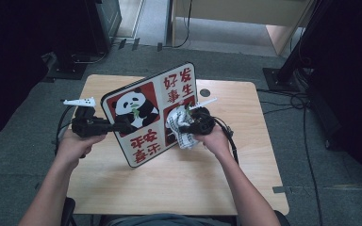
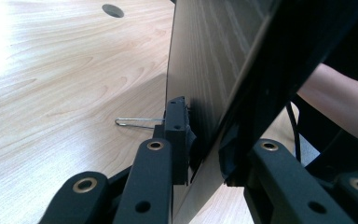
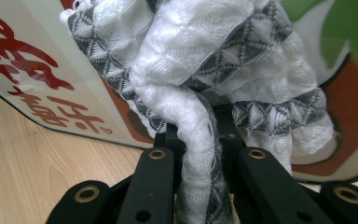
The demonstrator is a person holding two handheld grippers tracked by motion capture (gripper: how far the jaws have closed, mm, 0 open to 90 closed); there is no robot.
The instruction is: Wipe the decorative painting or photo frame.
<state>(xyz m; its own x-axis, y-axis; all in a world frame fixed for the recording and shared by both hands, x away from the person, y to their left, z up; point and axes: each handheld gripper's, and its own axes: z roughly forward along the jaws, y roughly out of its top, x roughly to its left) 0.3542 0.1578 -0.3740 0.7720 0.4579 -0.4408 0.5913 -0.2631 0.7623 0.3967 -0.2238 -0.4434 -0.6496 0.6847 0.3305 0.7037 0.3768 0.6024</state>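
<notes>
The jaws of the left gripper [image 1: 122, 125] are closed on the left edge of a rectangular picture board with rounded corners, printed with a panda and red Chinese characters on white and red squares [image 1: 151, 113]. In the left gripper view the board's thin edge runs up between the two black jaws, one pad on its wood-grain back [image 2: 205, 60] and the other on its dark front side. The jaws of the right gripper [image 1: 186, 126] are clamped tight on a crumpled white cloth with grey woven bands [image 1: 179, 129]; in the right gripper view a twisted strand of the cloth [image 3: 200, 154] is pinched between them and the rest bunches up just beyond the tips.

The board stands tilted on the light wooden table [image 1: 184, 183], its lower edge on the tabletop and its printed face towards the person. The cloth is pressed against the lower right part of that face, over the red square there.

The left gripper view shows the board's plain back, a thin metal wire stand [image 2: 135, 122] lying on the table behind it, and a round hole in the tabletop [image 2: 113, 10]. The right gripper view shows the cloth's weave against the printed face [image 3: 37, 70], with red characters to its left. The high view shows both hands, one at each side of the board.
</notes>
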